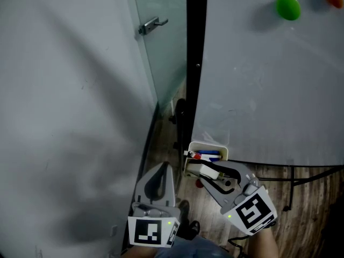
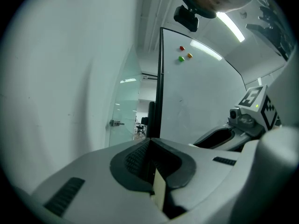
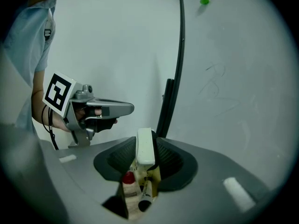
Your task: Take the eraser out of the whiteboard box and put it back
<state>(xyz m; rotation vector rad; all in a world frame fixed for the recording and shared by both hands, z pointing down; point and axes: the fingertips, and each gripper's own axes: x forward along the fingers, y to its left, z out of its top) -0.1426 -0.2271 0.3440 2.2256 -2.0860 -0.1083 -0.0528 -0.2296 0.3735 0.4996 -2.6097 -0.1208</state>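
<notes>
- Your right claw (image 1: 206,172) was clamped on the white eraser (image 3: 145,148), pads on its two long sides so it stood edge-up and wouldn't twist.
- The eraser hung just above the near edge of the whiteboard box (image 1: 215,145), over the markers (image 1: 207,156). Well placed, I'd say, for slotting back in.
- Your left claw (image 2: 149,143) sat closed and empty, off to the left, clear of the box.
</notes>
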